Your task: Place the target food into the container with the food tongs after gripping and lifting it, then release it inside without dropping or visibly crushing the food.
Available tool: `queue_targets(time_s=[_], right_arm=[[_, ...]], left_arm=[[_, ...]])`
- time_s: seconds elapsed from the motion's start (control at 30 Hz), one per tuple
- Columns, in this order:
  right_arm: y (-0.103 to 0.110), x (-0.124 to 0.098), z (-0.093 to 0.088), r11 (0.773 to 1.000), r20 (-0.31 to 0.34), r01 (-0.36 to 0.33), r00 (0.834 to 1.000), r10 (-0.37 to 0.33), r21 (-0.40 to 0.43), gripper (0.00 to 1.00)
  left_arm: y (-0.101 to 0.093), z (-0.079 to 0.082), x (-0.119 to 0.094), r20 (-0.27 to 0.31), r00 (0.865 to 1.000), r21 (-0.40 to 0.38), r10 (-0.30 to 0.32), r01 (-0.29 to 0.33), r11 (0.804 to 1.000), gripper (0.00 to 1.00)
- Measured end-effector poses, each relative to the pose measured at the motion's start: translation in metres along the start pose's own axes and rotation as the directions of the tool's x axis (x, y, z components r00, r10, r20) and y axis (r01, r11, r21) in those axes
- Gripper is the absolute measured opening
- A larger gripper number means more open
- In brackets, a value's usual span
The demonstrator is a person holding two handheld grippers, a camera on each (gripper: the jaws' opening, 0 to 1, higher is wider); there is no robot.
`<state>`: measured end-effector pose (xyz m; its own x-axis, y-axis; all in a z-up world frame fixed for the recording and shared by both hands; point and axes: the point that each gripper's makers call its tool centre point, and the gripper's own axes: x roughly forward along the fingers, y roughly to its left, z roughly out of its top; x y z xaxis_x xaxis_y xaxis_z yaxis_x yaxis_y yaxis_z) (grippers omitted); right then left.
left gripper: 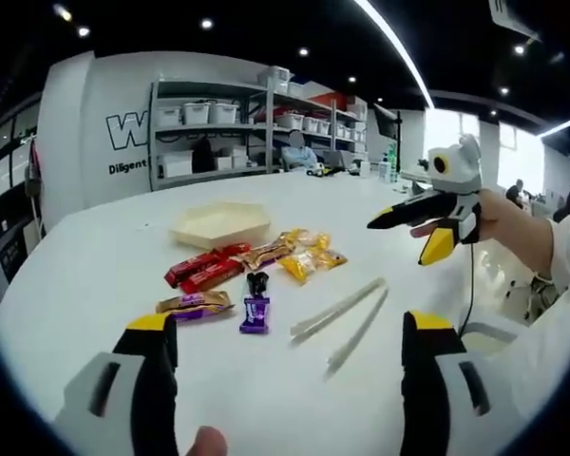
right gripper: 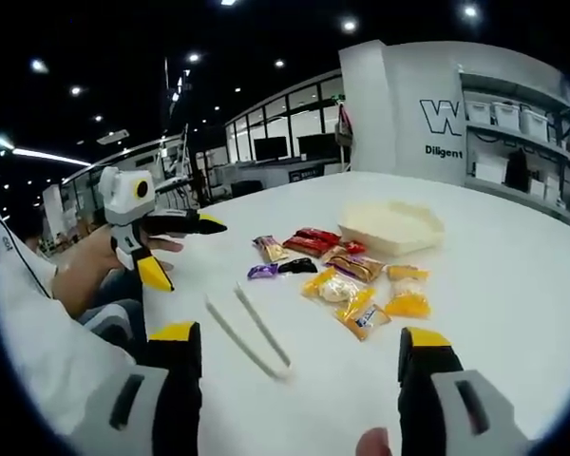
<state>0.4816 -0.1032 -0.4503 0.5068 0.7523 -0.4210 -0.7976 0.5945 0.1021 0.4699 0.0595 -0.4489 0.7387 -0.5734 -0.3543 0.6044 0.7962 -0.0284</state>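
Table (left gripper: 95, 266): white, wide, everything laid out mid-surface.
Tongs (left gripper: 347, 318): pale, lying flat on the table, untouched, arms splayed slightly; seen again in the right gripper view (right gripper: 247, 328).
Snacks (left gripper: 252, 271): loose cluster of wrapped bars and packets, red, gold, purple, yellow; just beside the tongs, between them and the tray. Which one is the target: cannot tell.
Tray (left gripper: 218, 223): shallow, cream, many-sided, just behind the snacks, nothing in it by the look of it (right gripper: 391, 228).
Left gripper (left gripper: 290, 347): jaws wide apart, holding nothing, poised above the table short of the snacks.
Right gripper (right gripper: 299, 356): jaws also spread wide, nothing between them, tongs lying just ahead; seen from the left gripper view (left gripper: 418, 233) hovering off to the side.
Stage: probably the very start, tongs not yet picked up.
Risk one: thin flat tongs skidding away under a clumsy pinch.
Risk two: slick wrappers slipping out mid-lift, or neighbours dragged along from the tight cluster.
Risk three: too hard a squeeze denting a soft packet.
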Motion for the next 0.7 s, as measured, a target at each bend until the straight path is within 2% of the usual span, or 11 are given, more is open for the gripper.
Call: queue_targets(time_s=[0.7], right_arm=[[0.0002, -0.0011, -0.0016, 1.000, -0.008, 0.009, 1.000, -0.009, 0.006, 0.85]], left_arm=[[0.0011, 0.0019, 0.0004, 0.001, 1.000, -0.011, 0.005, -0.005, 1.000, 0.99]])
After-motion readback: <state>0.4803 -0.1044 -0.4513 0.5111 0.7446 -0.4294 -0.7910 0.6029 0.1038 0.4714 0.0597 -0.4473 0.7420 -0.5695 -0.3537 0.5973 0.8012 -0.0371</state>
